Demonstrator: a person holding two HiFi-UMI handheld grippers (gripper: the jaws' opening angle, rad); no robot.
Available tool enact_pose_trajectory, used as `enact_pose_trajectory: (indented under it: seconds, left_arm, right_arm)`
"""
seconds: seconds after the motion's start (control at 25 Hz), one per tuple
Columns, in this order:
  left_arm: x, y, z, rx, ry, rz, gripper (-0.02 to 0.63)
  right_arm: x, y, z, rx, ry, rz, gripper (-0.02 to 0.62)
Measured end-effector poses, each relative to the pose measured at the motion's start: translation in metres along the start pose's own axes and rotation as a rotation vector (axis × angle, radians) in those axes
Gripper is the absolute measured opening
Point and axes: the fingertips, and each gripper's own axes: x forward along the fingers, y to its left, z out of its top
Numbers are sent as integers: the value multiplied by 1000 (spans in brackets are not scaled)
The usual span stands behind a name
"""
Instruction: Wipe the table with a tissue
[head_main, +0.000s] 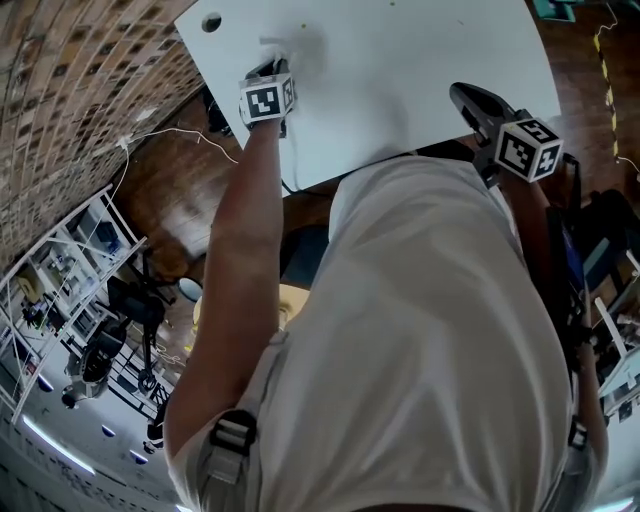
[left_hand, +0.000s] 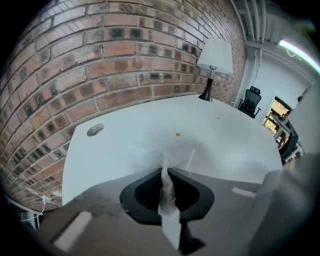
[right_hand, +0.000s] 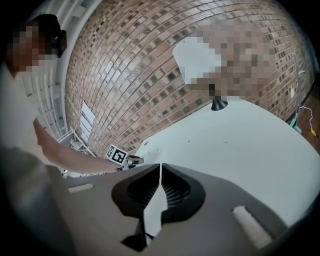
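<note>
A white tissue (left_hand: 166, 197) is pinched as a twisted strip between the jaws of my left gripper (left_hand: 165, 170). Its free end spreads out on the white table (left_hand: 125, 150) just past the tips. In the head view the left gripper (head_main: 272, 70) reaches down onto the table near its left edge, marker cube on top. My right gripper (right_hand: 160, 167) is shut with nothing between its jaws. It hangs over the table's near right edge (head_main: 462, 95), apart from the tissue. A small yellowish speck (left_hand: 177, 134) lies on the table beyond the tissue.
A round cable hole (left_hand: 95, 130) sits near the table's left corner. A white-shaded lamp (left_hand: 214, 59) stands at the far end by the brick wall (left_hand: 125, 60). An office chair (left_hand: 250, 102) and shelving (head_main: 70, 290) stand off the table.
</note>
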Motion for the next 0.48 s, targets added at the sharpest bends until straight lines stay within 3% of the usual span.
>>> enact_pose_trajectory:
  seconds: [0.24, 0.36, 0.48]
  left_arm:
    - [-24, -47, -30, 101, 46, -207, 23]
    - [-32, -36, -55, 130, 32, -193, 25]
    - [-37, 3, -77, 57, 17, -95, 25]
  right_arm:
    - [14, 22, -2, 0, -10, 17, 18]
    - [27, 38, -6, -13, -10, 37, 18]
    - [36, 49, -13, -20, -12, 43, 18]
